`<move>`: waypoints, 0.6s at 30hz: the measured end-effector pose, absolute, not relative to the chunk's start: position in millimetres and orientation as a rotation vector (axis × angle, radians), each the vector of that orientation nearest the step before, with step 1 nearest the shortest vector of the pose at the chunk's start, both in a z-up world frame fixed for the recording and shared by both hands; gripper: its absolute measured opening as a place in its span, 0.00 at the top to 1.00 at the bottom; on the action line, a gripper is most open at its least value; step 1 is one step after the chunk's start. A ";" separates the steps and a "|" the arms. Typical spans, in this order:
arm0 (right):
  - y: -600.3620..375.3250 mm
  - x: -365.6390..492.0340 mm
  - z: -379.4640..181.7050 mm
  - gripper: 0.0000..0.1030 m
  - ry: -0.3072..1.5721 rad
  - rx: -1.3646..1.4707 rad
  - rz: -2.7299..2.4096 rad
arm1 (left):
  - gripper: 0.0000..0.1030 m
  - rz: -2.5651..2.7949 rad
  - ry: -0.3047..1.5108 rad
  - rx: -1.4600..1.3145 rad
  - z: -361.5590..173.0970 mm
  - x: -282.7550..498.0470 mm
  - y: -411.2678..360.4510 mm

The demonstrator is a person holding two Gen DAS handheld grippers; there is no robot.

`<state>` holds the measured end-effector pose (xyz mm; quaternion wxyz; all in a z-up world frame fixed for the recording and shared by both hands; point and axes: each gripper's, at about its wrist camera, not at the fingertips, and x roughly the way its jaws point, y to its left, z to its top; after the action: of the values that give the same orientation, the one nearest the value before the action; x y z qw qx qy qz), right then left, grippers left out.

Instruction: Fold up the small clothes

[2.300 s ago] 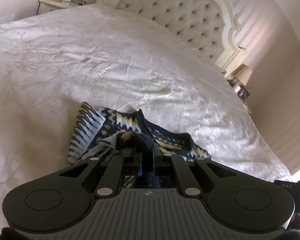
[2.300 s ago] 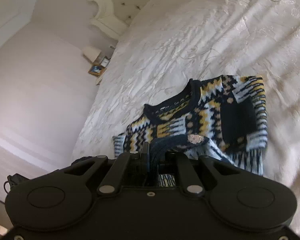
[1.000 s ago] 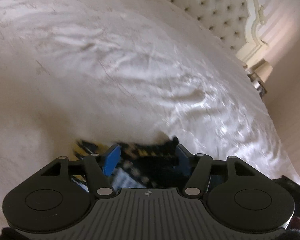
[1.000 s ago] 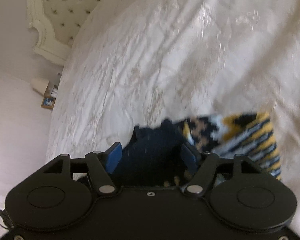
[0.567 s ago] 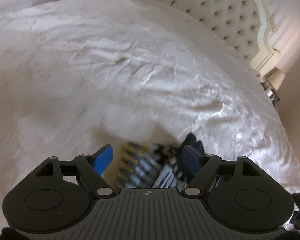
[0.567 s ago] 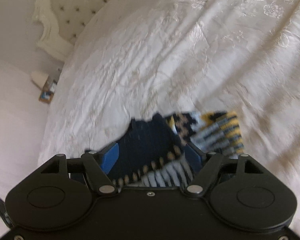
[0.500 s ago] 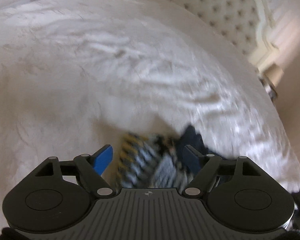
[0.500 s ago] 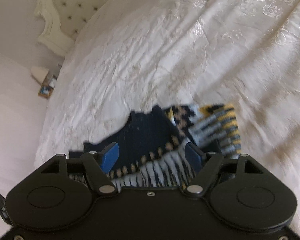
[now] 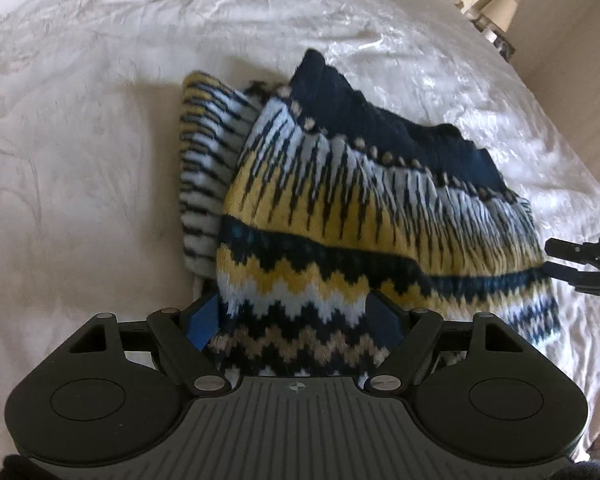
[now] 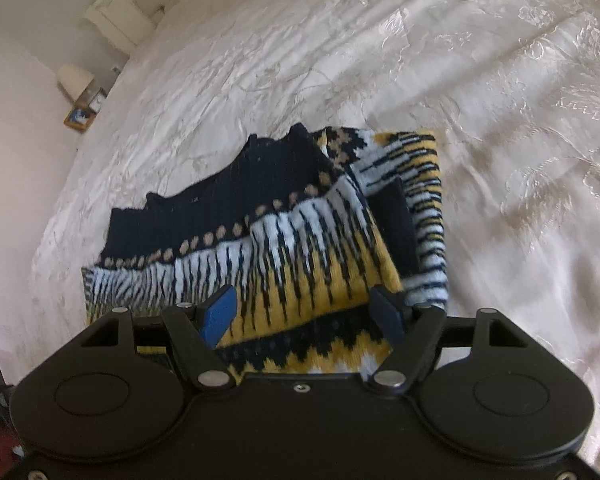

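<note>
Folded navy, yellow and white patterned knit sweater (image 9: 360,216) lies mid-frame on the cream embroidered bedspread (image 9: 80,140).
Left gripper (image 9: 292,316) and right gripper (image 10: 304,312) gape above it, seemingly untouching; its near edge is hidden.

you are looking down at the folded sweater (image 9: 340,208) lying on the bed (image 9: 80,160), its hem end lying farthest from you and its folded layers stacking on one another. your left gripper (image 9: 294,316) is hanging over its near left part and your right gripper (image 10: 304,312) over its near right part. the headboard (image 10: 112,24) is standing beyond, with a lamp (image 10: 74,78) sitting beside the bed.
</note>
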<state>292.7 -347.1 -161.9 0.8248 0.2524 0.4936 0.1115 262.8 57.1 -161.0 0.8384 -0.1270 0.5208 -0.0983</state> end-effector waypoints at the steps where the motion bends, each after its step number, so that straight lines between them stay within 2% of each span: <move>1: -347.1 291.0 -162.2 0.27 1.052 0.524 0.242 | 0.27 -0.208 1.107 -0.270 -162.5 262.8 57.3; 3: -346.8 287.5 -162.6 0.27 1.059 0.493 0.256 | 0.29 -0.206 1.132 -0.280 -167.0 264.4 59.0; 4: -346.3 286.5 -162.9 0.27 1.062 0.478 0.261 | 0.36 -0.201 1.142 -0.287 -168.8 265.5 60.7; 5: -346.2 285.8 -163.3 0.27 1.065 0.460 0.262 | 0.38 -0.197 1.150 -0.292 -169.5 264.9 62.9; 9: -348.9 284.1 -162.0 0.27 1.046 0.420 0.236 | 0.70 -0.222 1.161 -0.281 -169.5 265.4 72.9; 14: -351.4 296.3 -164.9 0.27 1.050 0.388 0.234 | 0.77 -0.242 1.227 -0.162 -173.8 260.6 78.3; 18: -349.5 310.2 -166.0 0.27 1.045 0.370 0.245 | 0.77 -0.237 1.244 -0.149 -173.5 259.1 83.0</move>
<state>310.2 -349.5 -166.0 0.8431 0.1753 0.4949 0.1160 259.1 83.0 -173.5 0.8036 -0.0697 0.5806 -0.1107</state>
